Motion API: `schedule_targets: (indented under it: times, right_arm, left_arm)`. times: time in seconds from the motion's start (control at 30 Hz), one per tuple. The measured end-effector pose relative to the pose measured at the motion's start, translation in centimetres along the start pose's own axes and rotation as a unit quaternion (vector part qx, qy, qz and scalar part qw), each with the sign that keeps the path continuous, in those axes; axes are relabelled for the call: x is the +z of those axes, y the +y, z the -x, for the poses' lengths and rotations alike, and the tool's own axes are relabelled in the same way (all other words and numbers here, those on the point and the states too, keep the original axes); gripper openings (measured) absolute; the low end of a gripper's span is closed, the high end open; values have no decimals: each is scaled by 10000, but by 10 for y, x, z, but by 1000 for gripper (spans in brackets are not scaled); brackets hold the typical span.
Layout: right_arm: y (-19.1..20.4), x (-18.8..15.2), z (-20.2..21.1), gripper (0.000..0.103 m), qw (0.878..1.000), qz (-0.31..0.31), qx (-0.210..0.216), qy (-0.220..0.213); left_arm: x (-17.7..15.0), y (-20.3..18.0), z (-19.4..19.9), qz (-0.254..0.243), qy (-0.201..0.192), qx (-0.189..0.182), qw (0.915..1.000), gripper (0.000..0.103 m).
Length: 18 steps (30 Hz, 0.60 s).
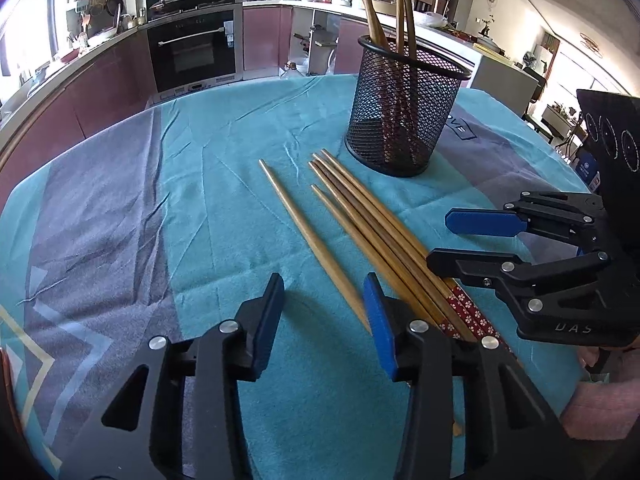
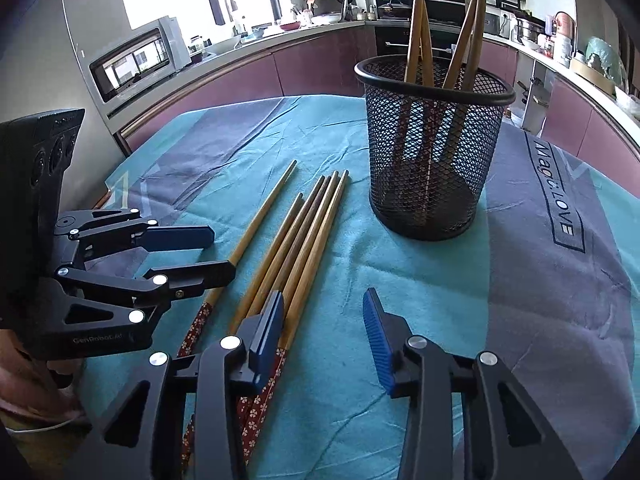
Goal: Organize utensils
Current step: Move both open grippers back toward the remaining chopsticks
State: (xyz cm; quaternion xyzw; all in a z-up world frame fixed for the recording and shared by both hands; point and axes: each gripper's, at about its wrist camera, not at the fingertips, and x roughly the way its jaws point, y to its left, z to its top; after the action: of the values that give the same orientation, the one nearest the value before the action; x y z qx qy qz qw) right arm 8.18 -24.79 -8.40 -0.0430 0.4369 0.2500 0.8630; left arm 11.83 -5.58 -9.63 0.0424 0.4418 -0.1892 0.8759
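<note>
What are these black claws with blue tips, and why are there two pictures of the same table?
No robot here: a person holds a hand-held grasping tool in each hand. Each tool carries a wide-angle camera looking along its two blue-padded fingers, so each picture is one tool's own view, and each also catches the other tool at the side.

In the left view, the left tool fills the bottom and the right tool enters from the right. The right view shows the right tool at the bottom.

On the teal cloth lie five chopsticks, one a little apart from the other four. Behind them stands a black mesh cup already holding several chopsticks.

Both tools are open and hold nothing; they hover by the chopsticks' patterned ends.
</note>
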Motion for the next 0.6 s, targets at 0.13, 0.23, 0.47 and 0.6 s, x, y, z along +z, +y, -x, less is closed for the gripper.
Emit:
schedule_targets:
  times: [0.13,0.23,0.47,0.6]
  right_arm:
    - [1,1,-3,31,9999,46,-107,78]
    - [0,0,-3,24,9996,100,-234,121]
    - [0,5,-8,24,9995,92,-277,115]
    - [1,9,-13,25,9993,116,-333,84]
  left_arm:
    - [0,1,0,26,10,-34,10000,39]
    - [0,3,0,59,19,-63,10000,38]
    - [3,3,-3,99,32,6,9999,40]
    - [8,3,-6,91,35,75,9999,39]
